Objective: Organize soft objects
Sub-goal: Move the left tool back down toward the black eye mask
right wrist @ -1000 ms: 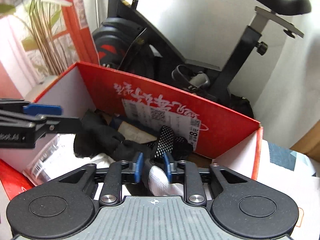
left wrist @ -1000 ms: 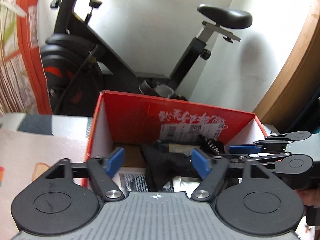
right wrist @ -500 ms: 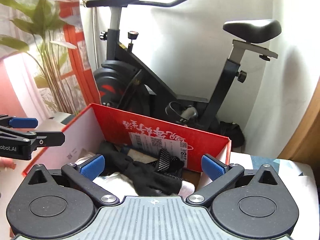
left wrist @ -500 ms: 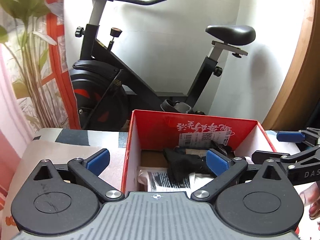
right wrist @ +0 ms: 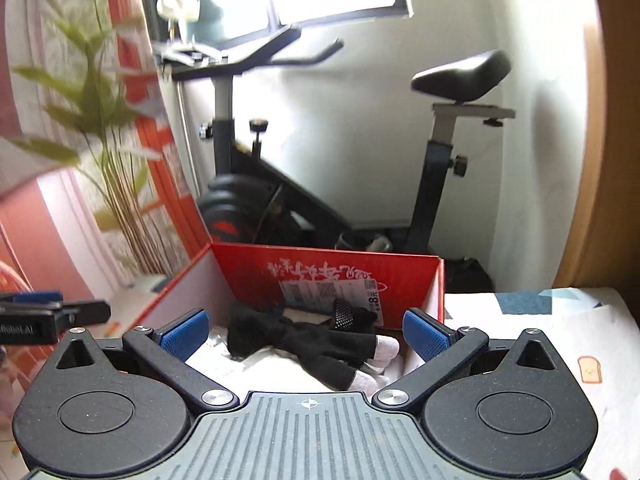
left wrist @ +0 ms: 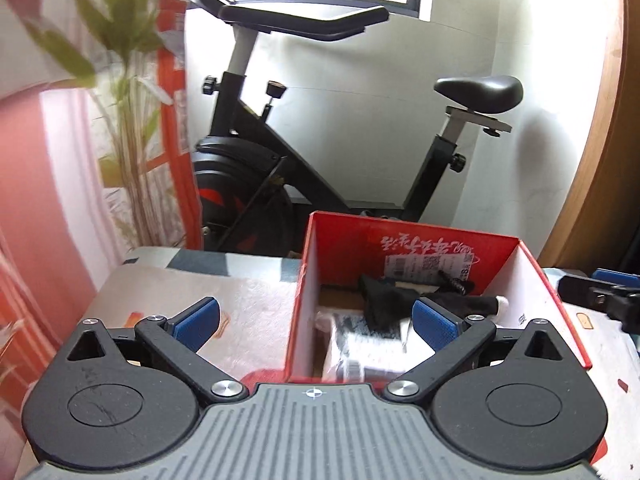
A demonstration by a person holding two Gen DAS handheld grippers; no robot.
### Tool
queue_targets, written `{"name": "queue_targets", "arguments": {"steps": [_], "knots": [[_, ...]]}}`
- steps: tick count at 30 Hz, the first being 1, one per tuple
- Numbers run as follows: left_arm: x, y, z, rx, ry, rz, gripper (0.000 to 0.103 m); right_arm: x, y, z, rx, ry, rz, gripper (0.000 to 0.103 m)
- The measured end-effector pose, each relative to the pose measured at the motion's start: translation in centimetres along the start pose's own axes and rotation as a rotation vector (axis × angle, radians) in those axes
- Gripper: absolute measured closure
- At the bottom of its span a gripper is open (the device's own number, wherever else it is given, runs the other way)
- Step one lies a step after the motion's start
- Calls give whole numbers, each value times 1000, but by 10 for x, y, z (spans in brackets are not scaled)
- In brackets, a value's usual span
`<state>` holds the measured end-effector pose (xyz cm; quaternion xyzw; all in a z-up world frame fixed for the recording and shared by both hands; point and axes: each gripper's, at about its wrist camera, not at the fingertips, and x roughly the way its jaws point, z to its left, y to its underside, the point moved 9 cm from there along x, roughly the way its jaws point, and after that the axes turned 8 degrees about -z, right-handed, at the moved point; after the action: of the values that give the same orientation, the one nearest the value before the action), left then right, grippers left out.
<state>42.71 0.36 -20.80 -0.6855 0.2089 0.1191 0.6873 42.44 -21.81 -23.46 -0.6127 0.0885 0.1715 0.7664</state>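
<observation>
Both grippers hover with jaws spread wide and nothing between the pads. The left gripper [left wrist: 316,320] sits over the near left corner of the red box [left wrist: 416,240], its left pad over the patterned cloth [left wrist: 248,292] outside the box wall. The right gripper [right wrist: 306,332] faces the open top of the same box from its near edge. Inside the box, a black glove with white fingertips [right wrist: 320,344] lies released across white packaging [right wrist: 264,368], near the far wall with its printed label [right wrist: 332,292]; a mesh-patterned dark piece, possibly a second glove, lies just behind it. An exercise bike [right wrist: 280,200] stands beyond the box.
</observation>
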Motion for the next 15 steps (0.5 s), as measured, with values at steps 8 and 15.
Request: {"name": "queue_targets", "arguments": {"steps": [8, 15], "knots": [[-30, 41, 3, 24, -21, -14, 0, -47, 32, 5, -4, 22, -131, 0], [-40, 90, 9, -20, -41, 25, 0, -68, 89, 8, -11, 44, -130, 0]]}}
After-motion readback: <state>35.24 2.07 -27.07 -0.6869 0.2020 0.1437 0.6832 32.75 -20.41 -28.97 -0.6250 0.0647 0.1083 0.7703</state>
